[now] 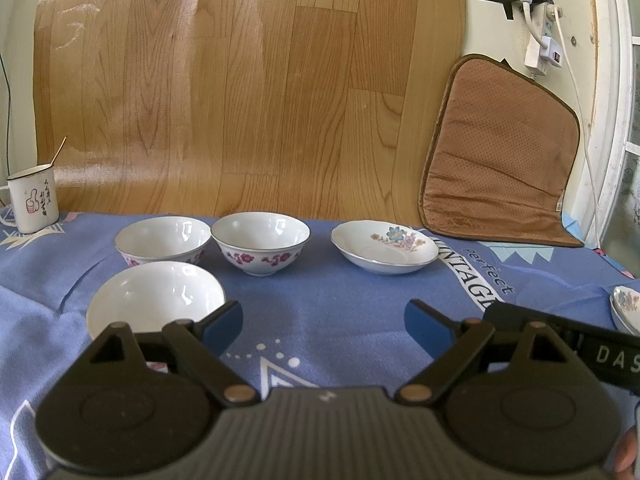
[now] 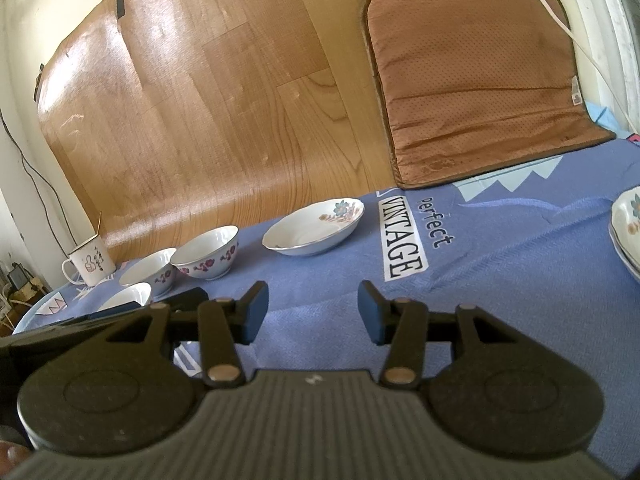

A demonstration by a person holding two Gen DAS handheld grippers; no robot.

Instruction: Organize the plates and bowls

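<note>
Three white bowls with pink flowers sit on the blue cloth: a near one [image 1: 154,300], a back-left one [image 1: 162,240] and a back-middle one [image 1: 260,242]. A shallow floral plate [image 1: 384,246] lies to their right. Stacked floral plates [image 1: 626,308] show at the right edge. My left gripper [image 1: 324,328] is open and empty, just right of the near bowl. In the right wrist view my right gripper [image 2: 312,310] is open and empty above the cloth, with the floral plate [image 2: 314,228] ahead, the bowls [image 2: 208,254] to the left and the stacked plates [image 2: 628,228] at the right edge.
A white enamel mug [image 1: 32,198] with a stick in it stands at the back left. A brown cushion [image 1: 496,152] leans on the wall at back right. A wood-pattern sheet [image 1: 240,80] covers the wall behind. A power strip [image 1: 540,40] hangs above the cushion.
</note>
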